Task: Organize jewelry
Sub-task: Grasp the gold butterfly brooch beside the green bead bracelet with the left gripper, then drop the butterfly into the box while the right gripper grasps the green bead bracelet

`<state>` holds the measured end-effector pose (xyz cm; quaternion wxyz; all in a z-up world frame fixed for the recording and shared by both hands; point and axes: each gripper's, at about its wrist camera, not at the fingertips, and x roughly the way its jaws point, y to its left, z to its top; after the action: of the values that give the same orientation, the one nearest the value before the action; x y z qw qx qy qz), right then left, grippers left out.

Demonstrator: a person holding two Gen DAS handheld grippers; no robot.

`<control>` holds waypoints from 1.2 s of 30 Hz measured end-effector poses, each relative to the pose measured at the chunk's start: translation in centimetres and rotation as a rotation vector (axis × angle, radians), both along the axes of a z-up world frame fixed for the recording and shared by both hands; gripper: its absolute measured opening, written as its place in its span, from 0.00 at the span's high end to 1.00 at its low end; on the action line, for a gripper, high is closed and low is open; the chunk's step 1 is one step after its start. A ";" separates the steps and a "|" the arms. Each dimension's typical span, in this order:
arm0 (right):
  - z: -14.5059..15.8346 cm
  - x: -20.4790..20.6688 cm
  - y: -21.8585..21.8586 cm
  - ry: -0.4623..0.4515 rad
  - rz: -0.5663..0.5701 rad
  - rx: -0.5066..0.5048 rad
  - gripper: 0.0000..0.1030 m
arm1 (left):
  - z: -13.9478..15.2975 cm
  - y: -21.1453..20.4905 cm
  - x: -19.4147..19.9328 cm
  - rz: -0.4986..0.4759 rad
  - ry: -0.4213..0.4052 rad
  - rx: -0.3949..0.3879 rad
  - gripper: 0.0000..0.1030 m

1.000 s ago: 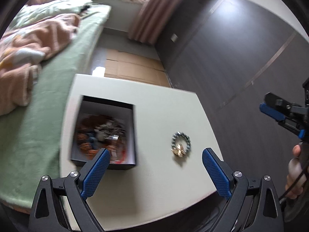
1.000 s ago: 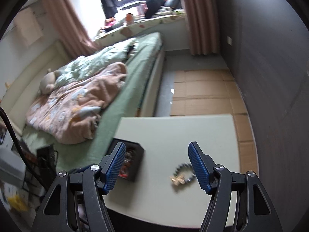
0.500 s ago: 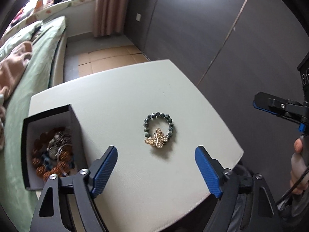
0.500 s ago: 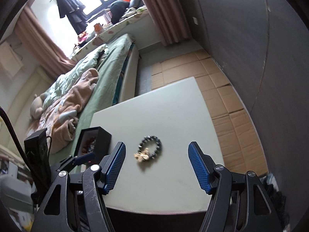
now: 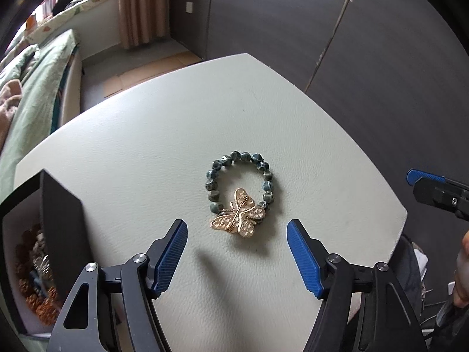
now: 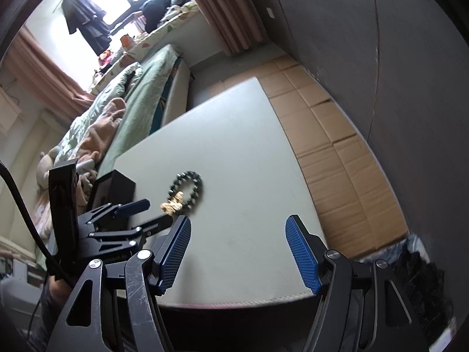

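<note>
**Both tongs held apart above the table; bracelet lying loose**

The left tongs [image 5: 236, 248] are seen with the blue pads spread wide and nothing gripped between them. They are held low over the pale table [image 5: 164, 135], and the bracelet [image 5: 239, 187] is framed in the gap just ahead, towards 12 o'clock, untouched by either pad. The bracelet is made of dark blue-green beads in a closed ring, lying flat, with a gold butterfly charm [image 5: 239, 217] resting on the near side of the ring.

At about 8 o'clock from the left tongs a black box [image 5: 63, 228] is noted, standing on the table's left edge, open at the top. Inside it, a heap of orange, brown and silver beads [image 5: 36, 278] is visible. The box and the bracelet are well apart.

The right tongs [image 6: 238, 245] are likewise held apart and empty, positioned over the near edge of the table. From this view the bracelet lies at roughly 11 o'clock, well ahead of the pads, with the left tongs reaching in beside it from 9 o'clock.

Beyond the table, a bed [image 6: 140, 94] with green bedding is recorded at 10 o'clock and a cardboard-covered floor [image 6: 337, 135] at 2 o'clock.
</note>
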<state>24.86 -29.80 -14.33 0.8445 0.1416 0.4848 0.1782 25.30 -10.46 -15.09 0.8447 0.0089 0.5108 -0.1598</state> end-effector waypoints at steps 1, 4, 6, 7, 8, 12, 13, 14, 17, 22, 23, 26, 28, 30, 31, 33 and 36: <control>-0.3 0.0 -0.1 0.004 -0.002 -0.002 0.35 | -0.2 -0.2 0.1 -0.005 -0.003 0.007 0.31; -0.6 -0.2 -0.1 0.011 -0.004 -0.004 0.35 | -0.6 -0.6 0.4 -0.018 -0.011 0.016 0.34; -0.7 -0.4 -0.1 0.011 -0.007 -0.005 0.35 | -0.7 -0.8 0.4 -0.027 -0.033 0.021 0.41; -0.8 -0.5 -0.2 0.012 -0.008 -0.004 0.35 | -0.7 -1.0 0.5 -0.029 -0.039 0.025 0.41; -0.9 -0.6 -0.3 0.014 -0.010 -0.002 0.35 | -0.7 -1.0 0.5 -0.029 -0.045 0.031 0.44; -1.1 -0.6 -0.3 0.020 -0.014 -0.003 0.35 | -0.5 -0.8 0.5 -0.025 -0.047 0.013 0.60; -1.1 -0.5 -0.1 0.020 -0.011 -0.004 0.35 | -0.5 -0.7 0.5 -0.024 -0.047 0.005 0.60; -1.1 -0.5 0.0 0.020 -0.008 -0.003 0.35 | -0.4 -0.6 0.3 -0.024 -0.052 0.005 0.60; -1.2 -0.4 0.4 0.020 0.000 -0.001 0.35 | 0.0 -0.3 -0.2 -0.012 -0.061 -0.006 0.60; -1.5 0.2 0.8 0.030 -0.001 0.011 0.35 | 1.6 0.7 -1.1 0.021 -0.091 -0.032 0.60; -1.6 0.4 1.0 0.032 0.000 0.012 0.35 | 2.1 1.0 -1.3 0.029 -0.097 -0.040 0.60; -1.7 0.9 1.9 0.032 0.015 0.013 0.35 | 3.3 2.1 -1.6 0.059 -0.114 -0.056 0.60; -1.8 1.3 2.7 0.033 0.032 0.006 0.35 | 4.0 2.8 -1.9 0.074 -0.126 -0.068 0.60; -1.8 1.6 3.6 0.031 0.042 0.003 0.35 | 4.6 3.5 -2.1 0.088 -0.137 -0.076 0.60; -1.7 1.8 3.9 0.029 0.046 0.000 0.35 | 4.9 3.8 -2.2 0.094 -0.142 -0.078 0.60; -1.8 2.4 4.9 0.033 0.052 -0.008 0.35 | 5.6 4.6 -2.3 0.109 -0.152 -0.079 0.60; -2.2 3.5 6.3 0.043 0.047 -0.017 0.35 | 6.3 6.0 -2.9 0.136 -0.168 -0.082 0.60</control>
<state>28.32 -23.46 -16.52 0.8307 0.1266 0.5074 0.1908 22.44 -4.48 -8.75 0.8930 -0.0470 0.4308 -0.1216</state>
